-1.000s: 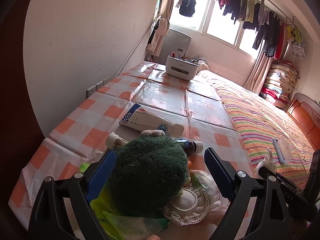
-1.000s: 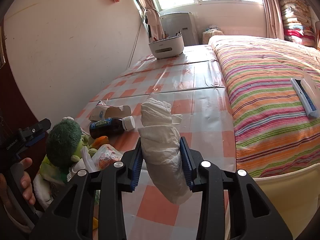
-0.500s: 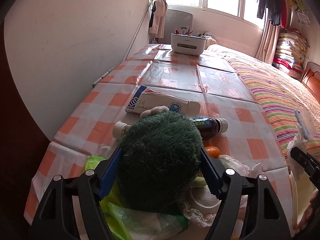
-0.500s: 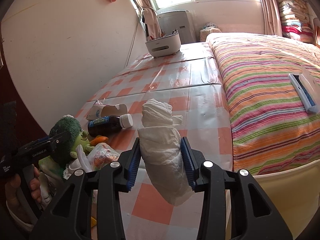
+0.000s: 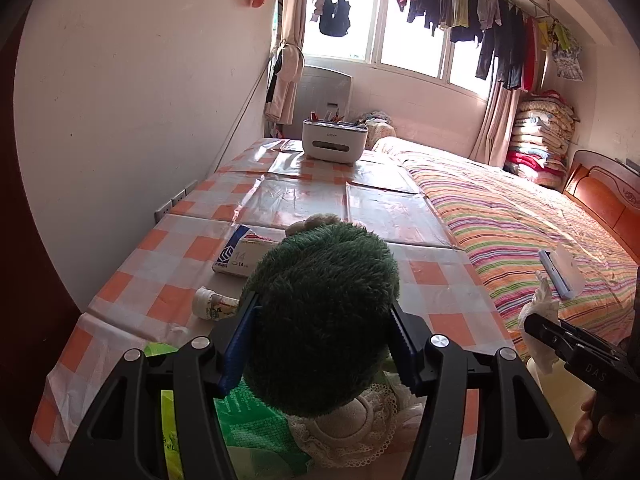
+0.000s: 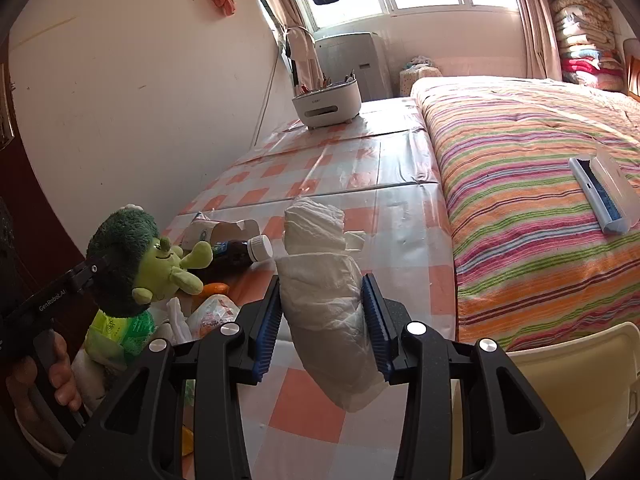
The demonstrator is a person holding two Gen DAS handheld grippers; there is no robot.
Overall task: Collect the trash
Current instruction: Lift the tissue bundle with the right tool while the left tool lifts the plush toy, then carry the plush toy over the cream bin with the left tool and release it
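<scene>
My left gripper point(image 5: 320, 344) is shut on the dark green furry head of a green plush doll point(image 5: 320, 312) and holds it lifted above the table's near end; the doll also shows in the right wrist view point(image 6: 136, 264). My right gripper point(image 6: 322, 320) is shut on a crumpled white tissue wad point(image 6: 320, 276) above the table edge. On the checked tablecloth point(image 5: 280, 200) lie a dark bottle with a white cap point(image 6: 244, 248), a torn blue-and-white carton point(image 5: 244, 256), a small white bottle point(image 5: 212, 306), a green wrapper point(image 5: 248, 412) and a plastic bag of scraps point(image 6: 212, 312).
A white organizer box point(image 5: 334, 140) stands at the table's far end. A striped bed point(image 6: 540, 184) lies to the right with a lint brush point(image 6: 600, 192) on it. A cream bin rim point(image 6: 568, 368) is at lower right. The wall runs along the left.
My left gripper closed on the doll's head and lifted it off the pile. The right gripper stayed shut on the tissue and barely moved.
</scene>
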